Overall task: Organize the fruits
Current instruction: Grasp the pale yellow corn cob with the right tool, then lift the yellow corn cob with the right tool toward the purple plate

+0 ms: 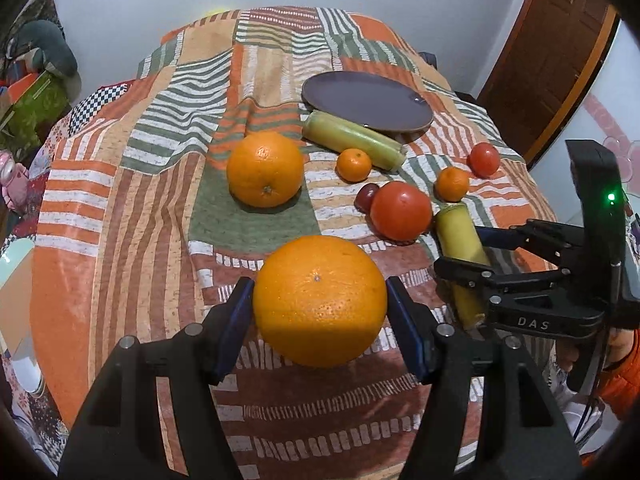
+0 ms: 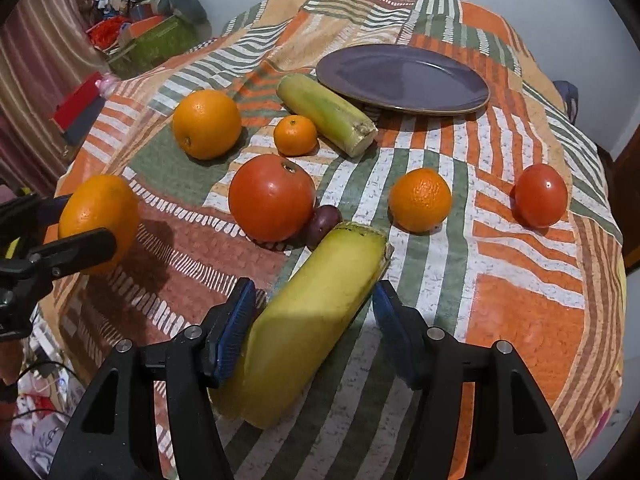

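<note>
Left tongs (image 1: 320,300) gripped big round orange (image 1: 320,300), lifted above patterned worktop cloth (image 1: 140,200). Right tongs (image 2: 312,320) clamped yellow cut cane-like stalk (image 2: 312,320). Likely transport step; next: carry both to empty purple plate (image 2: 404,78).

The plate (image 2: 404,76) lies at the far side of the bench (image 2: 520,320). Just before it lies a corn cob (image 2: 326,114), with a small mandarin (image 2: 295,135) beside it and an orange (image 2: 207,124) further left. Nearer stands a big tomato (image 2: 271,199), touching a plum (image 2: 323,222). Right of them lies another mandarin (image 2: 420,200), then a small tomato (image 2: 541,195).
</note>
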Available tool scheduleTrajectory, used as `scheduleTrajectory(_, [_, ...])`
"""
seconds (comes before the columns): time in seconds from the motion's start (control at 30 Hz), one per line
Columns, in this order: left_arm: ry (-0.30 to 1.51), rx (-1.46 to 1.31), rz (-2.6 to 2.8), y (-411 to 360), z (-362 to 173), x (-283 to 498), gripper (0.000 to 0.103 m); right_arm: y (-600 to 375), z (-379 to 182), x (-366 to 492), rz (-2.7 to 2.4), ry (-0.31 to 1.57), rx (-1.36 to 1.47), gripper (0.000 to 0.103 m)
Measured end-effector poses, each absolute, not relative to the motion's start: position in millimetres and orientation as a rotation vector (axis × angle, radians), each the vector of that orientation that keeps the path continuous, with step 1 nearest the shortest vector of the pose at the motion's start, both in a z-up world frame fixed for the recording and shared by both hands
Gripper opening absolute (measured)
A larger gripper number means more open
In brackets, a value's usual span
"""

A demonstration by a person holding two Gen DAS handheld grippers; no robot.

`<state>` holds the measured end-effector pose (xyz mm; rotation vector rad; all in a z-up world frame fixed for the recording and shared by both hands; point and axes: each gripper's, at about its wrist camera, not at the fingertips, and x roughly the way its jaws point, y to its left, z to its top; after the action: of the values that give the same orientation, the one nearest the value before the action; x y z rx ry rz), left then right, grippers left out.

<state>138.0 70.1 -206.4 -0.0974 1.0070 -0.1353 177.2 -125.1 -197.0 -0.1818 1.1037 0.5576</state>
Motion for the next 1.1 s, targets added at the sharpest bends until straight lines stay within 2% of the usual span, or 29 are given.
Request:
scheduleTrajectory(0.23, [0.985, -0.095, -0.135, 68, -198, 136, 0.065, -139, -186, 170, 0.584, 1.089, -0.281, 0.037])
scheduleTrajectory(0.3, [0.98, -0.097, -0.132, 67, -196, 135, 0.065, -150, -186, 172, 0.583, 1.106, -0.258, 0.035])
scheduleTrajectory(0.5, [0.991, -0.084, -0.121, 61, -196, 137, 0.065, -157, -200, 179, 0.6, 1.154, -0.148, 0.034])
scheduleTrajectory(0.7, [0.998, -0.068, -0.109, 57, -193, 139, 0.065, -152, -203, 176, 0.588, 1.105, -0.165, 0.032])
scheduleTrajectory(1.1, [0.949, -0.05, -0.103, 45, -171, 158, 0.065, -194, -155, 179, 0.557, 0.97, -0.055, 0.032])
